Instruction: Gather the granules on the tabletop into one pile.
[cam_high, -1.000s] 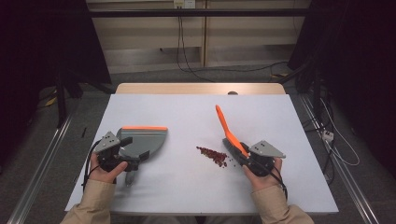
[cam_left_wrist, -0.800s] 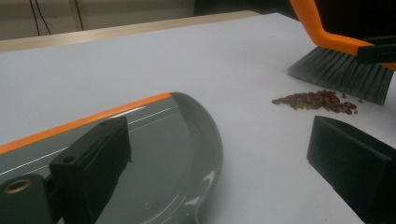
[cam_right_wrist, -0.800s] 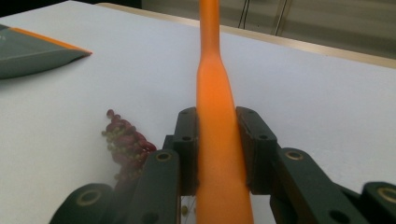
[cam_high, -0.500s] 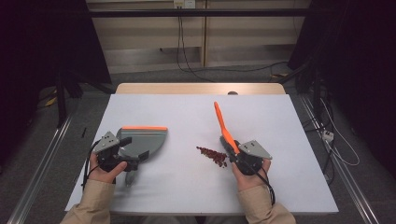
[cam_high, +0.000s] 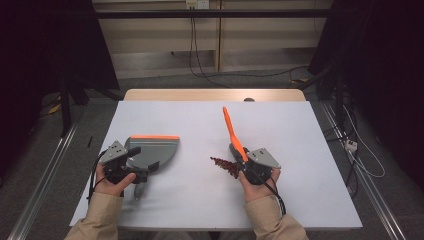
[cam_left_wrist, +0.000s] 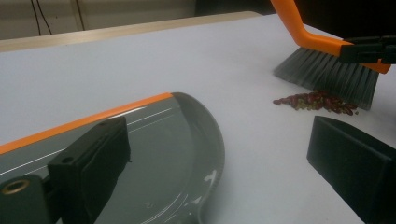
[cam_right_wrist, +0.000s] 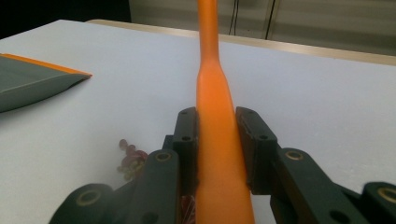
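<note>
Sweep barely begun. Right gripper (cam_right_wrist: 215, 140) clenched on orange-handled grey-bristled brush (cam_left_wrist: 327, 74), bristles touching small red bean pile (cam_high: 223, 165). Left gripper (cam_high: 142, 172) grasps grey orange-lipped plastic dustpan (cam_high: 152, 150), well apart; 0 beans inside.

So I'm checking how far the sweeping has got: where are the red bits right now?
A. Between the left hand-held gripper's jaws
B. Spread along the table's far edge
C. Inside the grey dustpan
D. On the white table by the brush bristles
D: the red bits lie in a small pile on the table against the brush bristles, apart from the dustpan, whose tray has none in it.
</note>
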